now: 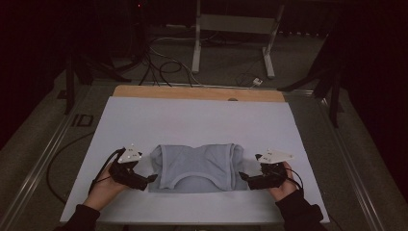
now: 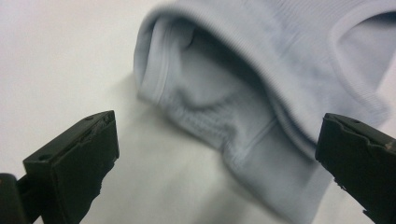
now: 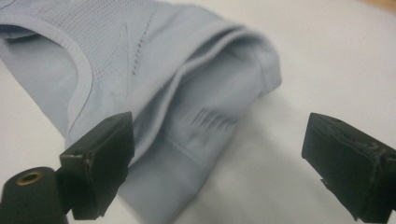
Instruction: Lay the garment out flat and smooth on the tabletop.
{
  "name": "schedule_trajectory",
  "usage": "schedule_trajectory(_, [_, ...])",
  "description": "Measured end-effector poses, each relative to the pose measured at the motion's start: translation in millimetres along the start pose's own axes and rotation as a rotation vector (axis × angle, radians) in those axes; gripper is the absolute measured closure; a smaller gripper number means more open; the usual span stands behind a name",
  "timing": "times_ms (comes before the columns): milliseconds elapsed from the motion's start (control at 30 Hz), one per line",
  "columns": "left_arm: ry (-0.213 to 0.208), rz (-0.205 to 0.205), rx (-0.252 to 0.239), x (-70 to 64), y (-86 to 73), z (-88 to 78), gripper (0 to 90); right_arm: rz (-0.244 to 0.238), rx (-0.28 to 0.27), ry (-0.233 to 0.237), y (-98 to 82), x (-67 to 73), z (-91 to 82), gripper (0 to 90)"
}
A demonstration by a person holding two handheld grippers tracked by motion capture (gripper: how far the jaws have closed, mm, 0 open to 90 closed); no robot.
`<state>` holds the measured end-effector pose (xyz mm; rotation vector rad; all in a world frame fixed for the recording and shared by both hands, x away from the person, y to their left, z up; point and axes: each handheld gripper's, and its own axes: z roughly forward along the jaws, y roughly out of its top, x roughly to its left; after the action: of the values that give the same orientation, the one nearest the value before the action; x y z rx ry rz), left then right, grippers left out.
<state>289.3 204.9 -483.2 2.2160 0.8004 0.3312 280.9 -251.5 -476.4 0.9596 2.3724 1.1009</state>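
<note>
A: Where is the garment?
B: A folded pale blue garment [image 1: 196, 166] lies on the white worktop [image 1: 202, 120], towards its near edge, between the two hands.
A: And the left hand-held gripper [image 1: 150, 179]?
B: Its jaws are spread wide at the garment's left end, nothing pinched.
A: The right hand-held gripper [image 1: 243, 176]?
B: It is also spread, at the garment's right end, gripping nothing.

Gripper [image 2: 217, 154] jaws wide (nothing between) before folded pale-blue garment [image 2: 243, 93].
</note>
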Motion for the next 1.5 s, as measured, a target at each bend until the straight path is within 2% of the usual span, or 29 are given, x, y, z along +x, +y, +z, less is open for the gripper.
schedule_trajectory(133, [-0.023,0.077,-0.015,-5.5,8.2,-9.7,1.3,-0.022,-0.021,0.009,8.1,4.1,-6.1,8.5])
schedule_trajectory(200, [-0.023,0.077,-0.015,-5.5,8.2,-9.7,1.5,-0.030,-0.023,0.012,9.9,5.1,-7.1,8.5])
schedule_trajectory(233, [-0.032,0.125,-0.039,-8.7,14.8,-17.8,2.4,-0.067,-0.039,-0.014,14.4,8.5,-10.2,8.6])
schedule_trajectory(300, [-0.036,0.157,-0.056,-11.2,18.8,-23.5,2.5,-0.101,-0.050,-0.019,18.5,9.5,-12.4,8.6])
schedule_trajectory(367, [-0.039,0.178,-0.069,-13.6,23.0,-28.8,2.6,-0.120,-0.081,-0.056,21.9,11.4,-15.2,8.6])
schedule_trajectory(500, [-0.061,0.188,-0.066,-17.5,31.9,-37.7,1.6,-0.107,-0.107,-0.038,30.1,7.4,-19.1,8.6])
schedule_trajectory(567, [-0.070,0.202,-0.064,-19.6,35.4,-41.3,0.6,-0.106,-0.128,0.002,34.4,4.7,-21.2,8.6])
schedule_trajectory(633, [-0.081,0.222,-0.064,-21.2,38.5,-44.0,0.2,-0.128,-0.154,0.034,38.6,4.2,-24.1,8.7])
schedule_trajectory(700, [-0.096,0.233,-0.072,-22.3,41.0,-45.8,0.1,-0.172,-0.173,0.075,43.7,4.4,-25.9,8.8])
schedule_trajectory(767, [-0.106,0.235,-0.079,-23.0,43.9,-47.0,0.1,-0.214,-0.186,0.092,49.3,6.0,-26.9,9.0])
schedule_trajectory(900, [-0.155,0.245,-0.096,-26.2,49.0,-48.1,0.1,-0.295,-0.195,0.139,60.8,8.3,-25.6,9.0])
schedule_trajectory(1000, [-0.176,0.291,-0.096,-32.7,50.5,-46.5,0.2,-0.324,-0.199,0.176,67.2,9.7,-22.1,9.0])
schedule_trajectory(1067, [-0.196,0.316,-0.091,-35.5,50.4,-44.1,0.2,-0.330,-0.201,0.227,69.8,10.2,-18.1,9.0])
schedule_trajectory(1133, [-0.235,0.313,-0.092,-36.6,49.6,-40.8,0.2,-0.327,-0.192,0.277,71.3,12.0,-13.3,9.0])
schedule_trajectory(1233, [-0.261,0.337,-0.087,-38.7,46.8,-35.4,0.2,-0.334,-0.191,0.348,71.1,16.0,-6.7,9.0])
schedule_trajectory(1333, [-0.287,0.338,-0.089,-40.9,42.8,-28.8,3.2,-0.341,-0.173,0.396,67.8,19.6,-0.7,9.0])
schedule_trajectory(1367, [-0.287,0.338,-0.089,-40.9,42.8,-28.8,3.4,-0.341,-0.173,0.396,67.8,19.6,-0.7,9.0])
schedule_trajectory(1400, [-0.299,0.352,-0.081,-42.7,39.3,-23.7,3.4,-0.349,-0.168,0.408,66.2,20.9,1.1,9.0])
schedule_trajectory(1433, [-0.301,0.352,-0.073,-43.2,38.1,-21.4,3.4,-0.351,-0.147,0.431,62.3,24.2,4.0,9.0])
schedule_trajectory(1467, [-0.302,0.354,-0.065,-43.4,36.5,-18.4,3.4,-0.344,-0.136,0.443,61.1,24.7,5.8,9.4])
schedule_trajectory(1500, [-0.299,0.357,-0.059,-43.8,34.8,-15.4,3.4,-0.329,-0.121,0.467,59.4,25.4,8.7,13.4])
